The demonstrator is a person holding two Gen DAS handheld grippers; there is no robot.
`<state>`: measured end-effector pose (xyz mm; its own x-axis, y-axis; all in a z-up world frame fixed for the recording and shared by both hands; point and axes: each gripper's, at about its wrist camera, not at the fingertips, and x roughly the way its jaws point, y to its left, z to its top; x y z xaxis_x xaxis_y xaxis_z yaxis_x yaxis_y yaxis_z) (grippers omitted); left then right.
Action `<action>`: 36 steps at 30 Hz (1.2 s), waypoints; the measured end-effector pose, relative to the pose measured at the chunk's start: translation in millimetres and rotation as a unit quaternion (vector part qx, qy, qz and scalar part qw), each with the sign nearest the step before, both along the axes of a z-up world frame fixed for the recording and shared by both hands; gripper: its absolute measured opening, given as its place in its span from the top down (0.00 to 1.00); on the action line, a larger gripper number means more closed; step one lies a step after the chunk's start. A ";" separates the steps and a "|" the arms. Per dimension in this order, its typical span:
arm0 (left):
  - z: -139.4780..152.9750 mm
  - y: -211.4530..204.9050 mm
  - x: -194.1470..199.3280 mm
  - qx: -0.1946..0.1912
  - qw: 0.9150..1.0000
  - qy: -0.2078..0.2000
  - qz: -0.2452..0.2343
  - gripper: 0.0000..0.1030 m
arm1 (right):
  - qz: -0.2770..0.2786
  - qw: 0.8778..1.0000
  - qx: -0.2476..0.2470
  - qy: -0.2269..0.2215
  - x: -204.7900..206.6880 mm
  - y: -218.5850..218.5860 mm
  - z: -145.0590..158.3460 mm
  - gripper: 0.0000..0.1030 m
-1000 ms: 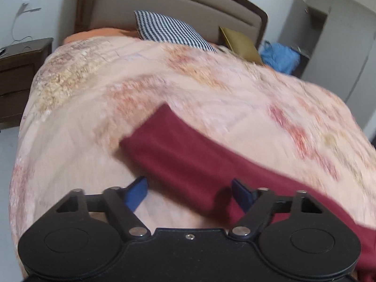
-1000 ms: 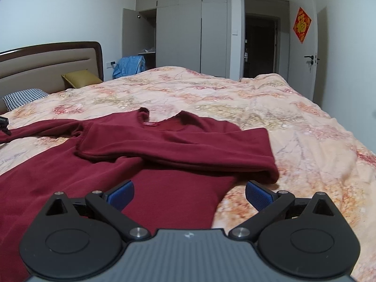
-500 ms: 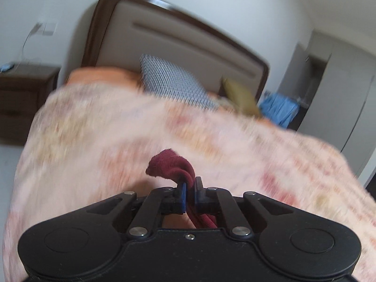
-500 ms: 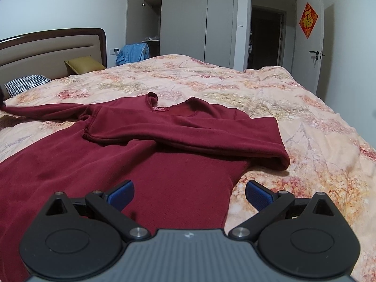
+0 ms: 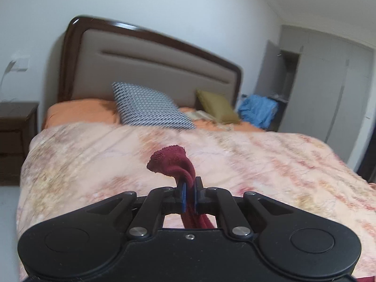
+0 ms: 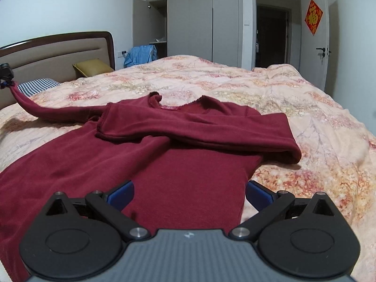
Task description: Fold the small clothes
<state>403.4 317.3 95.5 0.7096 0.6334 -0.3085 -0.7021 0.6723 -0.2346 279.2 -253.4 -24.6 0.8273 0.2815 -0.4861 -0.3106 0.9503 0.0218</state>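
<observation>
A quilt is covering the bed, and a dark red sweater is lying spread on it in the near middle, one sleeve folded across the chest; its other sleeve is stretching far left, lifted off the quilt; the left gripper is pinching that sleeve's cuff; the right gripper is hanging wide apart over the sweater's near hem, gripping nothing.

The left gripper is raised above the bed level, its blue-padded fingers pressed together on a bunched cuff of the dark red sleeve, which hangs down between the jaws. In the right wrist view it appears at the far left edge, held high. The right gripper sits low and level, its blue fingers spread wide apart, gripping nothing.
</observation>
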 end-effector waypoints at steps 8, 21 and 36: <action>64.4 -119.1 14.0 0.084 0.982 -0.062 -0.156 0.93 | -0.017 0.999 0.027 -0.009 0.7 -23.8 1.9 0.00; 5.1 -334.0 42.0 0.096 0.910 -0.015 -0.403 0.93 | -0.076 0.995 0.061 -0.022 -4.1 -89.0 2.1 0.00; -114.8 -387.9 52.3 -0.025 0.869 0.087 -0.486 0.48 | -0.128 0.989 0.077 0.002 -4.0 -141.6 -10.9 0.00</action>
